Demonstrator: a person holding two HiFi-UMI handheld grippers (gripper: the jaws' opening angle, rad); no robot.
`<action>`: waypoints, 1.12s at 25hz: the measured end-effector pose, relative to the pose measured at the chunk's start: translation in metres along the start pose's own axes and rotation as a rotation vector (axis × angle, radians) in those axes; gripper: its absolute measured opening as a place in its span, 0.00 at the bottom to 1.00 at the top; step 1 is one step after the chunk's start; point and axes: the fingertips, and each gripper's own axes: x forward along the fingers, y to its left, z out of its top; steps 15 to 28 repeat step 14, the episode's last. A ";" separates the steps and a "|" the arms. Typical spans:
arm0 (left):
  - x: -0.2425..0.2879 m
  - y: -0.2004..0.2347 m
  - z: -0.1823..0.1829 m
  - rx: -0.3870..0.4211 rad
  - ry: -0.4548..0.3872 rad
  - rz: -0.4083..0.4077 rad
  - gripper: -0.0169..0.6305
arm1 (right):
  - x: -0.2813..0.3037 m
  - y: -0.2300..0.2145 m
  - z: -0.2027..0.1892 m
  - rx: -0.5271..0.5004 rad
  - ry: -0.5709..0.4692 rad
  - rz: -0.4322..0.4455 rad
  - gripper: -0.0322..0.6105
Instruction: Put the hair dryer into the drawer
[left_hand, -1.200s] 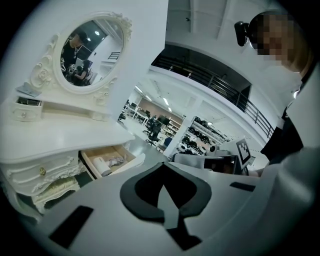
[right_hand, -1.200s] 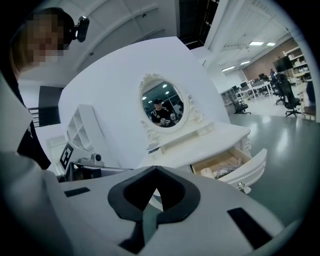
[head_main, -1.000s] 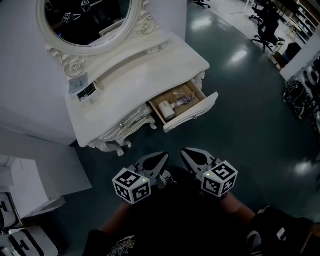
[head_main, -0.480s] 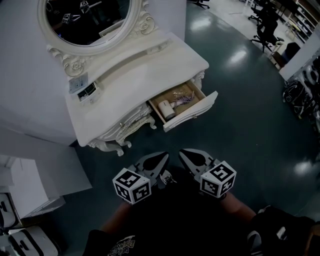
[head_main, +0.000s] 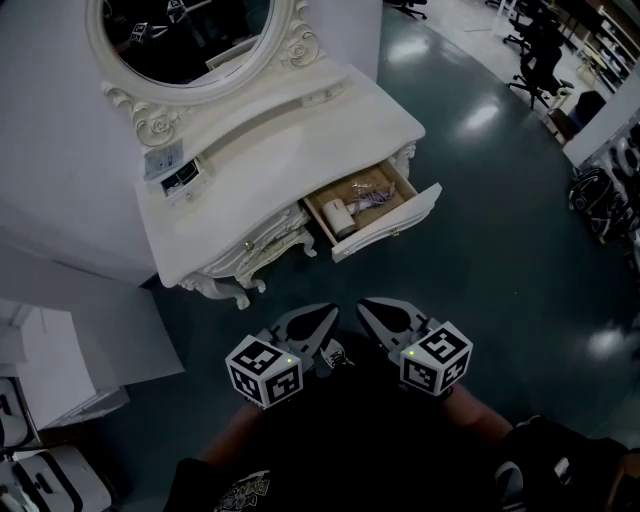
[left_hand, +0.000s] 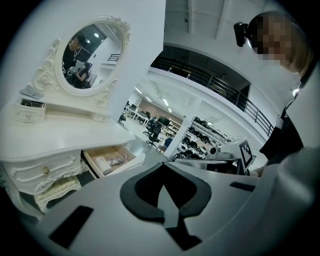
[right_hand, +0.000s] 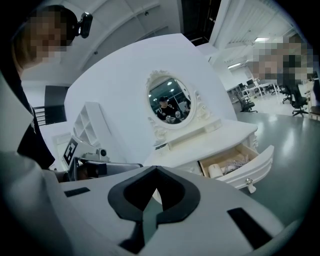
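Head view: left gripper (head_main: 325, 316) and right gripper (head_main: 368, 308) side by side at 6 o'clock, both closed tight and empty, well apart from open drawer (head_main: 392, 226) at 1 o'clock; pale dryer (head_main: 338, 215) lying inside. Left gripper view: jaws together, nothing between; dryer (left_hand: 103, 163) at 9 o'clock, in drawer. Right gripper view: jaws together, empty; dryer (right_hand: 215, 171) at 3 o'clock, in drawer.

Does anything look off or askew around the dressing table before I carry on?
Only one thing: on the white ornate dressing table, the wood-lined drawer stands pulled out, with the white hair dryer and a loose cord lying inside. Nothing looks spilled, tipped or damaged.
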 end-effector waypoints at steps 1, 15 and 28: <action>0.000 0.000 0.000 0.000 0.000 0.000 0.03 | 0.000 0.000 0.000 0.000 0.001 0.001 0.10; -0.002 0.002 -0.001 0.001 -0.001 0.006 0.03 | 0.003 0.002 -0.001 -0.008 0.007 0.007 0.10; -0.002 0.002 -0.001 0.001 -0.001 0.006 0.03 | 0.003 0.002 -0.001 -0.008 0.007 0.007 0.10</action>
